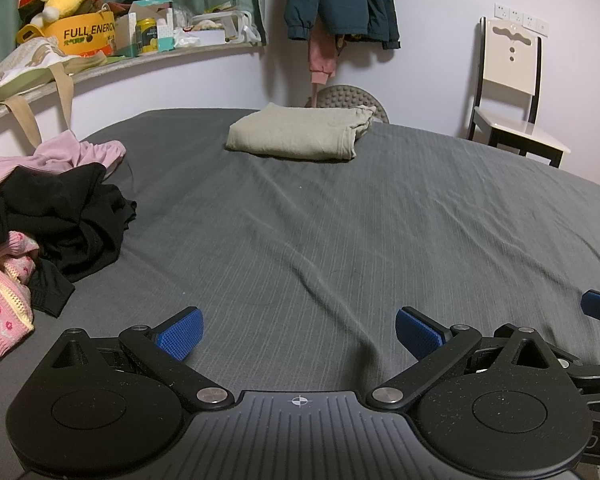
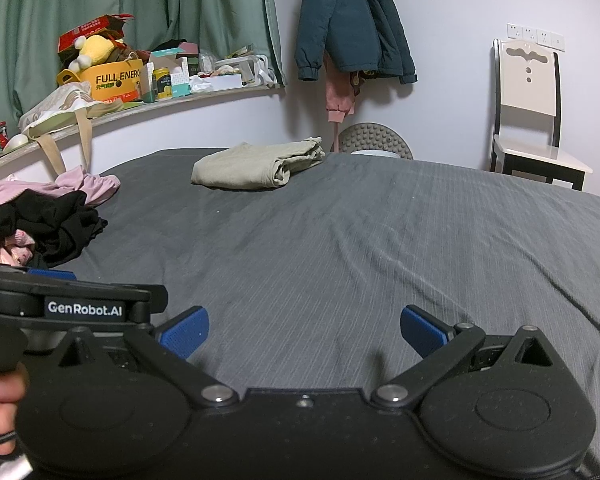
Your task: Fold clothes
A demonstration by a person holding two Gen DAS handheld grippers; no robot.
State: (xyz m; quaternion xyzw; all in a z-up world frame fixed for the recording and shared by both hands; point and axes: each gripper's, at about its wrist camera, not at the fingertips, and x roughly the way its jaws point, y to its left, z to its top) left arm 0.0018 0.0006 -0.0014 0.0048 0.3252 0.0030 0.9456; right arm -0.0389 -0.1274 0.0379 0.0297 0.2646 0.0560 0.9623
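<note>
A wide bed under a dark grey sheet (image 1: 340, 220) fills both wrist views, with a white wall behind it and a green curtain (image 2: 160, 8) at the far left. Far off to the left of the left gripper (image 1: 298, 334), a cluttered shelf (image 1: 160, 58) runs along the wall, and below it a heap of unfolded clothes (image 1: 48, 216) in pink and black lies on the sheet. The left gripper hangs just above bare sheet with its blue pads (image 1: 180, 338) spread wide, holding nothing. Straight ahead of it, well apart at the far edge of the bed, rests a folded beige garment (image 1: 300, 134). Just beside it on its right sits the right gripper (image 2: 304, 332), likewise released, its jaws parted over empty sheet; from this one the beige garment lies ahead and slightly left. A hand (image 2: 0, 412) grips the left gripper's handle. Beyond the bed, a teal jacket (image 2: 352, 20) hangs on the wall, and a cream chair (image 2: 528, 120) stands far to the right.
</note>
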